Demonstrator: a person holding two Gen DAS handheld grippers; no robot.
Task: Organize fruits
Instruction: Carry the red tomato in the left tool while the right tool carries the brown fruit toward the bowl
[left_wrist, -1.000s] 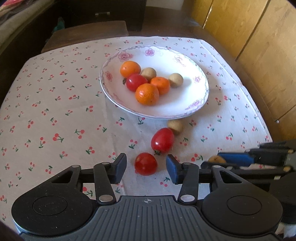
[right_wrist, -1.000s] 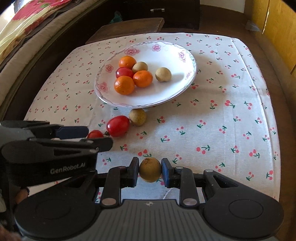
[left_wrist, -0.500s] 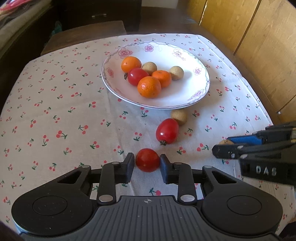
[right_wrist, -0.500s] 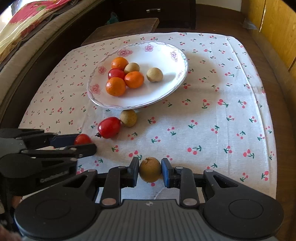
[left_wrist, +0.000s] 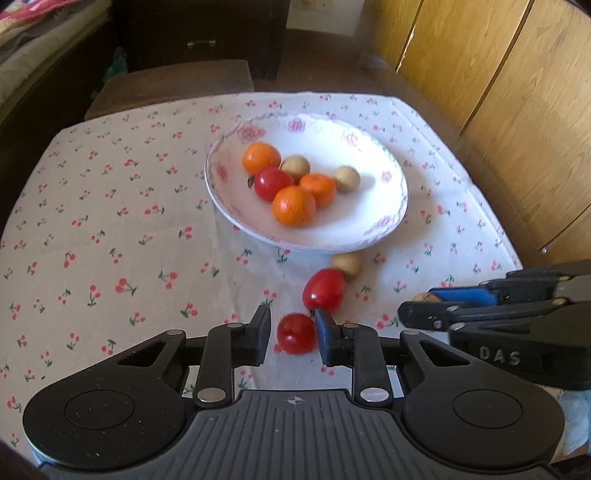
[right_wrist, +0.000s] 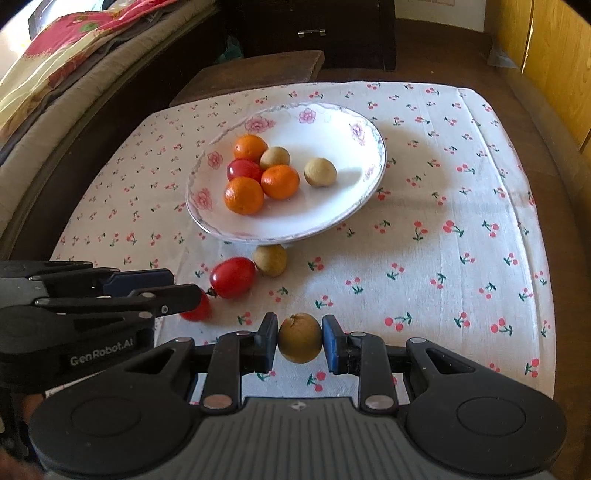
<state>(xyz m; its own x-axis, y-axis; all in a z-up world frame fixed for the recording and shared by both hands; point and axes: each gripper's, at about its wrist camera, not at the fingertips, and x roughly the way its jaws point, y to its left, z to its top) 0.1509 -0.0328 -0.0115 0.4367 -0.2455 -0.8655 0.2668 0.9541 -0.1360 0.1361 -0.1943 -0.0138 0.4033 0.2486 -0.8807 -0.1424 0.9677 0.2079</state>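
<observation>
A white flowered plate (left_wrist: 384, 218) (right_wrist: 354, 206) holds three oranges, a red tomato and two tan longans. My left gripper (left_wrist: 291, 334) stands around a round red tomato (left_wrist: 296, 333); the right pad touches it and a small gap shows at the left pad. The tomato is partly hidden in the right wrist view (right_wrist: 197, 308). My right gripper (right_wrist: 300, 339) is shut on a brown longan (right_wrist: 299, 338) and holds it just above the cloth. An oval tomato (left_wrist: 324, 288) (right_wrist: 232, 277) and a loose longan (left_wrist: 346, 265) (right_wrist: 270, 259) lie on the cloth in front of the plate.
A cherry-print cloth (right_wrist: 461, 229) covers the small table. Wooden cabinet doors (left_wrist: 517, 110) stand close on the right. A dark stool (right_wrist: 251, 70) and dark cabinet are behind the table, and a bed with bedding (right_wrist: 55, 66) runs along the left.
My left gripper closed in around the round tomato, then both grippers rose and pulled back. The left jaws now stand slightly wider than half a second ago. The right still grips the longan.
</observation>
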